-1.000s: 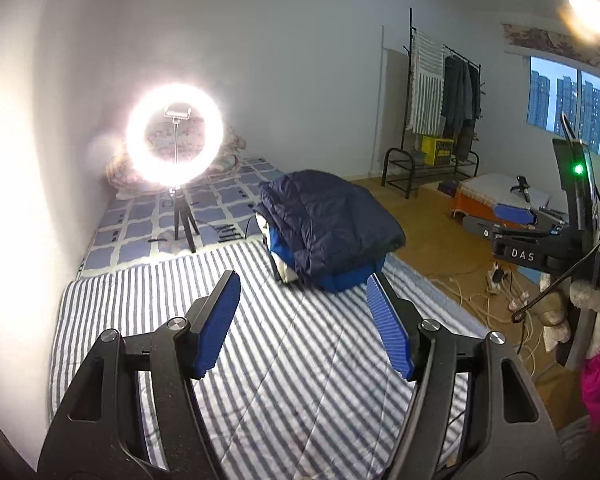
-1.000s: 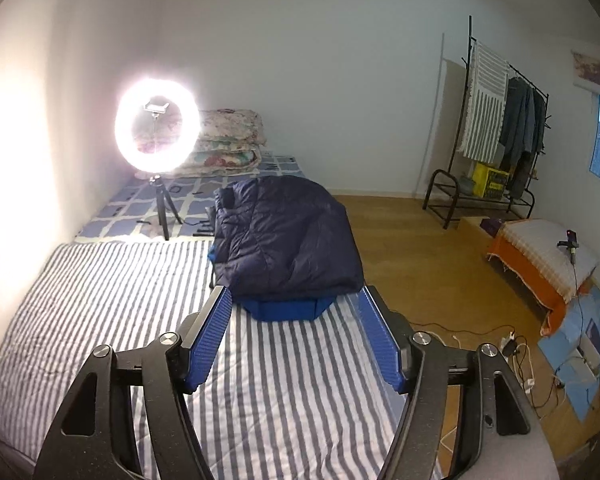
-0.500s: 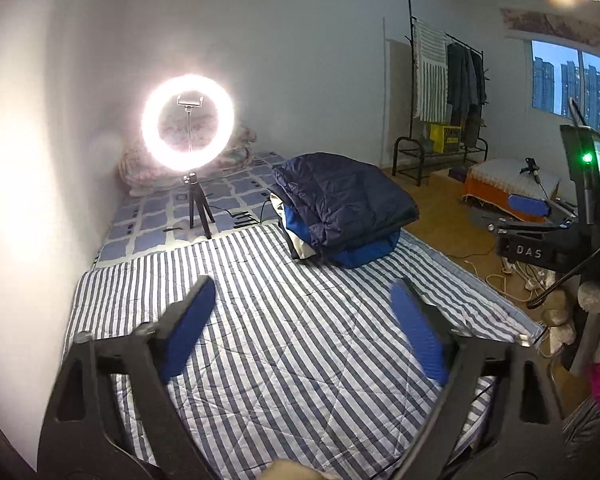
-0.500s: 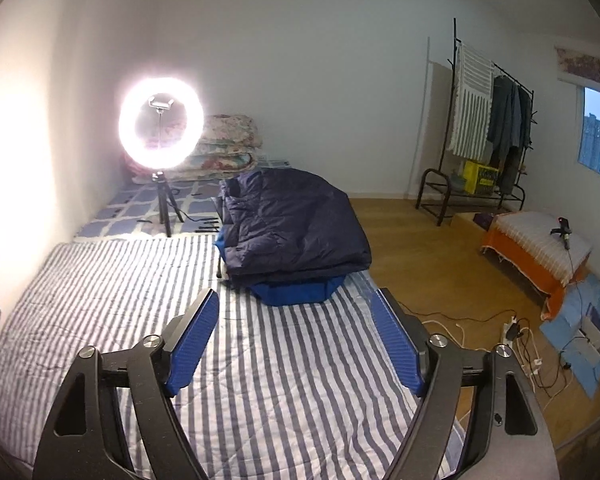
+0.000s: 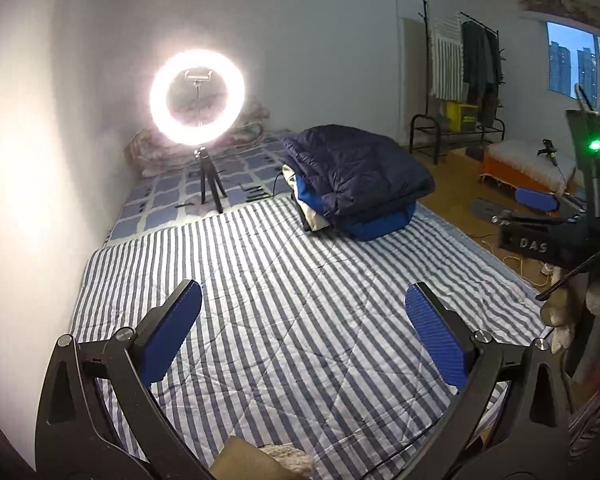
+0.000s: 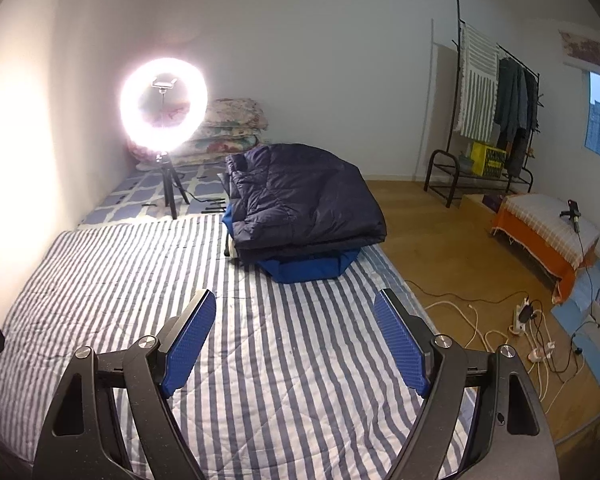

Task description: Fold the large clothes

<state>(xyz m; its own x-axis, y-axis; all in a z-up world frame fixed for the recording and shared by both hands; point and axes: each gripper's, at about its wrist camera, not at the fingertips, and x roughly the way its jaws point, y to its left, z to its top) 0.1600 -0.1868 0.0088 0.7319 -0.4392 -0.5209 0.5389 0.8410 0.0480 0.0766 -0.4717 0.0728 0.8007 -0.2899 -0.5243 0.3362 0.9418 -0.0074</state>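
Both grippers are up in the air over the striped mattress [image 5: 300,300], holding nothing. The left gripper [image 5: 303,328] has its blue fingers [image 5: 172,332] spread wide, with only striped cover showing between them. Same deal for the right gripper [image 6: 294,338]: jaws wide apart, nothing between them, hovering above the near end of the mattress.

The big clothes are sitting in a folded stack at the far right part of the mattress, well apart from both grippers. On top is a dark navy puffer jacket [image 6: 304,200], folded into a thick slab. Under it a bright blue garment [image 6: 312,266] pokes out at the front edge, and from the left wrist view you can see a bit of white fabric [image 5: 312,216] peeking out on the stack's left side.

Behind the stack there's a lit ring light [image 6: 163,110] on a small tripod, standing on a blue patterned mat [image 5: 172,200], with floral bedding [image 6: 232,128] piled against the wall. Off to the right on the wood floor: a clothes rack [image 6: 496,120] with hanging stuff, and a power strip [image 6: 524,314] with tangled cords.
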